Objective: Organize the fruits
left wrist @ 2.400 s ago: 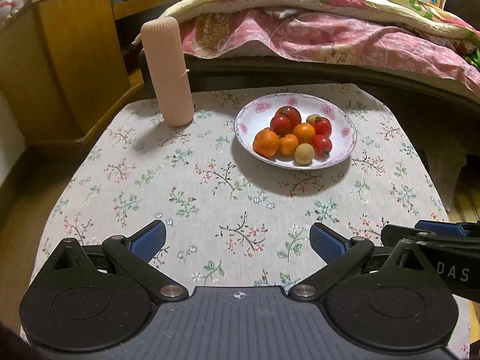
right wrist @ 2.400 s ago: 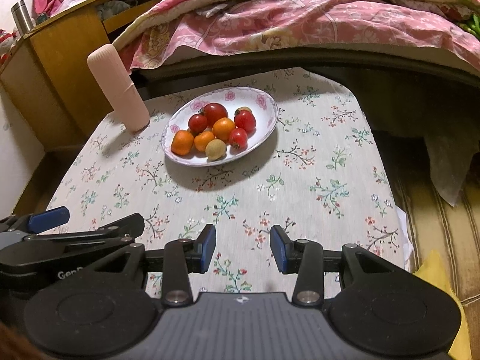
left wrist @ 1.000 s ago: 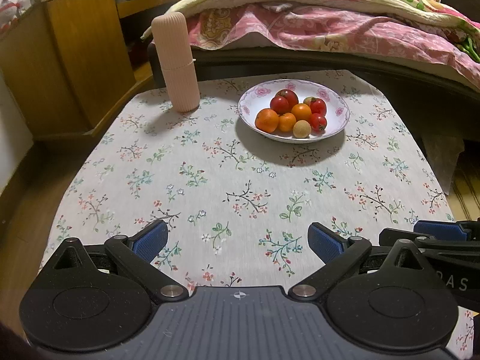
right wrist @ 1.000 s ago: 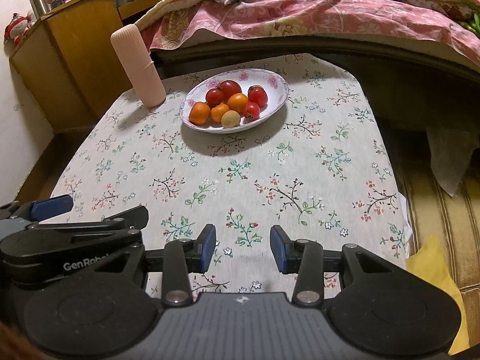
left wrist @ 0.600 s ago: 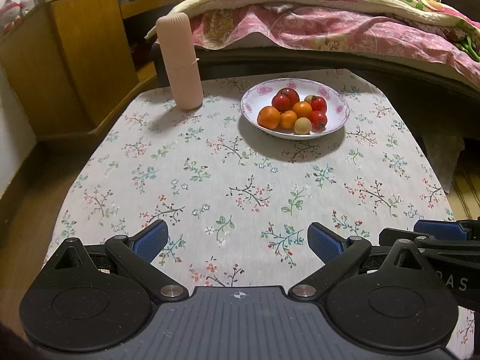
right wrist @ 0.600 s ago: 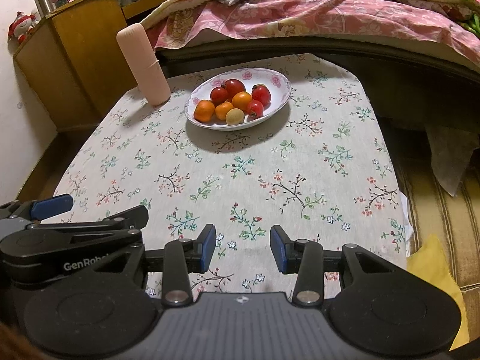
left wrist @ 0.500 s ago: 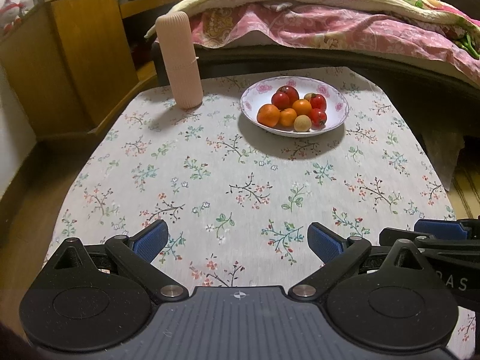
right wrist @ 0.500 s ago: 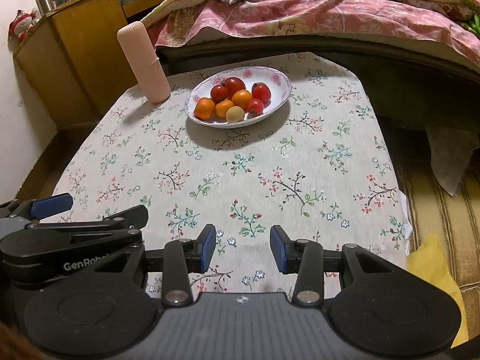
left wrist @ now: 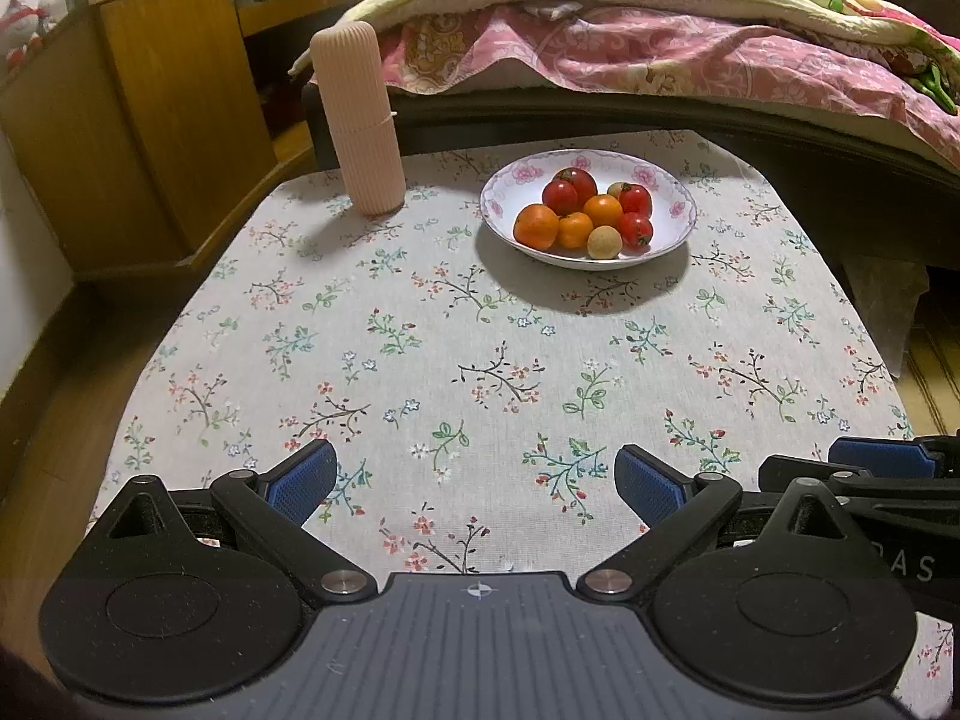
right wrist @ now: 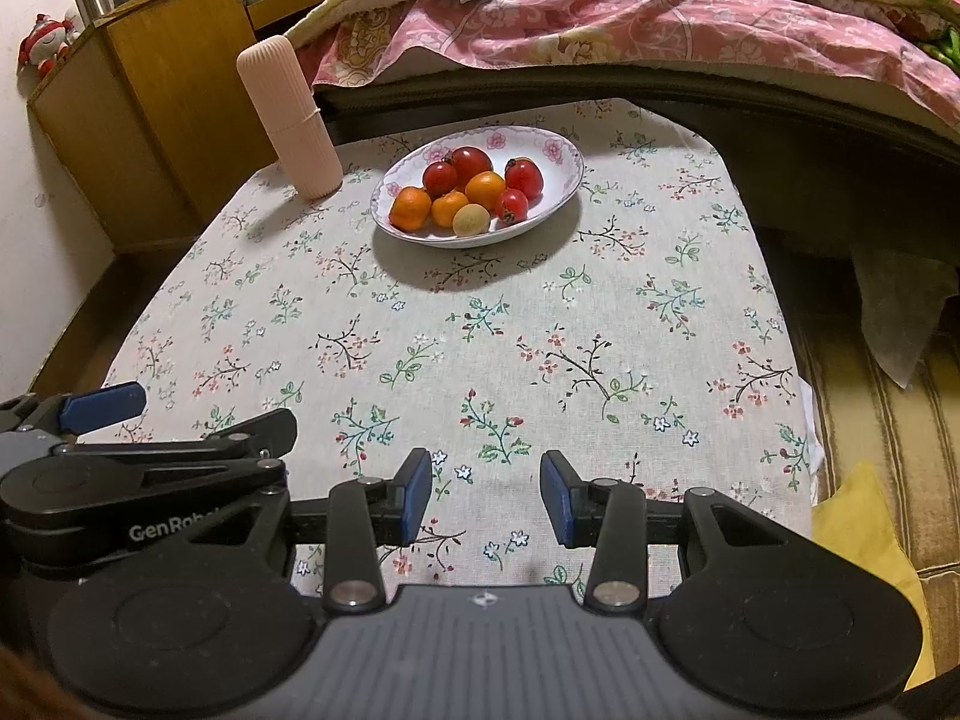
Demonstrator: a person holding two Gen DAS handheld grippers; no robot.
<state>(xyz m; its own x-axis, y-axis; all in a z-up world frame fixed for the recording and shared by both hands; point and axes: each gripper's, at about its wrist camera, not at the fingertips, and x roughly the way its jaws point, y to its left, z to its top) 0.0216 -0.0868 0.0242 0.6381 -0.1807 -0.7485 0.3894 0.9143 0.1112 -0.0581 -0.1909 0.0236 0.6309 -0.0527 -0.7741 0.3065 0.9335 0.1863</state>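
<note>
A white floral plate (left wrist: 672,237) (right wrist: 558,156) stands at the far side of the table with several fruits piled in it: red tomatoes (left wrist: 577,181) (right wrist: 523,177), orange mandarins (left wrist: 535,226) (right wrist: 410,207) and one pale round fruit (left wrist: 603,242) (right wrist: 471,219). My left gripper (left wrist: 474,474) hovers over the near table edge, wide open and empty. Over the same edge, just to its right, my right gripper (right wrist: 486,492) has its jaws partly apart with nothing between them. Both are far from the plate.
A tall ribbed pink cylinder (left wrist: 359,120) (right wrist: 291,117) stands upright left of the plate. The table wears a floral cloth (left wrist: 480,330). Behind it is a bed with a pink quilt (left wrist: 660,42); a wooden cabinet (left wrist: 150,108) stands at left, and a yellow cushion (right wrist: 864,546) lies at right.
Over the earliest frames both grippers drew back from the plate, which shrank and moved up in view. In the last half second almost nothing has shifted. Both sets of jaws keep their gaps.
</note>
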